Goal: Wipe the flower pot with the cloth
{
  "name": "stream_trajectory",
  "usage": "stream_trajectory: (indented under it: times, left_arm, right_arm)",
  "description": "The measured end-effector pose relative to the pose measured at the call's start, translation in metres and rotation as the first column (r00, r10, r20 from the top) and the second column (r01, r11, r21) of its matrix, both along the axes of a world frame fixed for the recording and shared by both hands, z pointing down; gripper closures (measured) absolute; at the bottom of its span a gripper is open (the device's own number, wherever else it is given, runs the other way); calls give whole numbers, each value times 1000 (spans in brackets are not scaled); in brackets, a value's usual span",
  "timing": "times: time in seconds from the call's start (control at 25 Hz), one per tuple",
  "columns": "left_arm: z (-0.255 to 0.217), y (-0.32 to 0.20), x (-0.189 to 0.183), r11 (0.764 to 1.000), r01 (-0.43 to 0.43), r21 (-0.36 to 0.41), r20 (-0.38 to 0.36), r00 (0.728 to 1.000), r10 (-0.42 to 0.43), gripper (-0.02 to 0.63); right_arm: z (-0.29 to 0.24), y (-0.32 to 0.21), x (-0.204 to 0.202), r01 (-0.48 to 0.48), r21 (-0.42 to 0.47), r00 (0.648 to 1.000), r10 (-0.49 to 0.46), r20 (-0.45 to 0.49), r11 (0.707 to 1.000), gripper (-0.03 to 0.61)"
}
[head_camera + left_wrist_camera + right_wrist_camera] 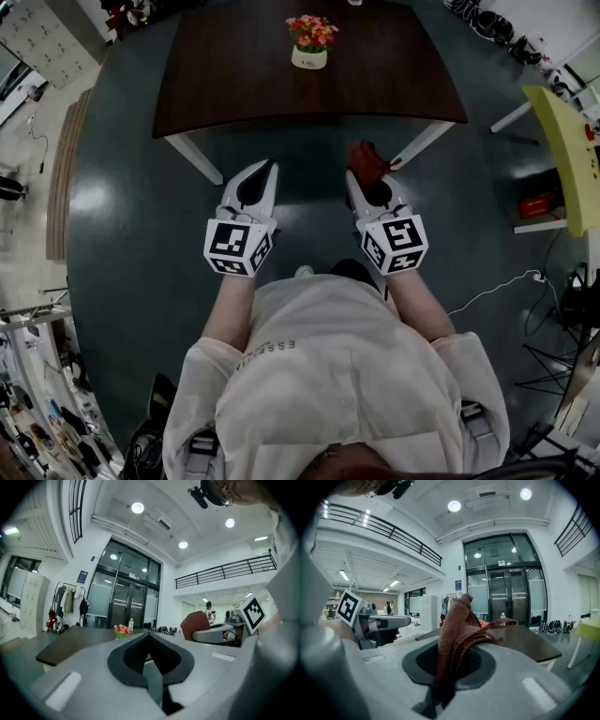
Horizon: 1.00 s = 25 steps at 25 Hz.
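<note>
A: Where's the flower pot point(309, 59)?

B: On the dark table point(225, 84), towards its far edge, about halfway along. It's a white pot with pink and orange flowers on top, and it's well apart from both grippers.

A: And the person?

B: Standing back from the table's near edge in a white top point(328, 375), both arms out front. The left gripper point(271, 169) and right gripper point(361, 178) are side by side above the grey floor point(131, 244). Both point towards the table, and neither is over it.

A: What's the left one doing?

B: Clenched on nothing. Its dark pads point(136, 652) meet at the tips, and it points roughly level.

A: The right?

B: Clamped on the cloth point(457, 630). It's reddish-brown and looks knitted. It's bunched between the jaws and pokes up past the tips, with one fold flopping out sideways.

A: Is the cloth touching the pot?

B: No, there's a wide gap. The cloth is in the air short of the table's near edge, roughly between its two white legs point(192, 157).

A: Anything else up there?

B: A clear bottle point(502, 617) shows beyond the flowers, at the far end. I can't tell exactly where it stands.

A: And those cubes?

B: There's a marker cube point(237, 246) with black and white squares at the back of each gripper, just ahead of the hands.

A: What about the rest of the room?

B: A yellow panel point(562, 141) off to the person's right, and tall glass doors point(506, 597) behind the table.
</note>
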<state>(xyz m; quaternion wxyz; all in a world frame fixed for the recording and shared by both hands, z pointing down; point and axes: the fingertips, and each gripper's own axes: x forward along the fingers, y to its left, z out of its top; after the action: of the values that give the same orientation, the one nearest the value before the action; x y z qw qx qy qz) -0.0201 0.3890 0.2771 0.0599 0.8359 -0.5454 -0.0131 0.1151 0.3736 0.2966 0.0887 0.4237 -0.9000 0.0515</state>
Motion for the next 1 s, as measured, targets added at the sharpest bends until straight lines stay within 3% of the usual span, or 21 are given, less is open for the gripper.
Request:
stream_trajectory:
  times: [0.24,1.0]
  left_arm:
    - [7,-5,-4,1000,13,-20,33,999,-12,607]
    - [20,-7,-11,1000,3,-30,-37,999,-5,607]
  right_arm:
    - [2,-6,-1,-1,-3,1000,1,2,1000,534]
    - [21,-10,0,-23,-47,999,24,30,999,534]
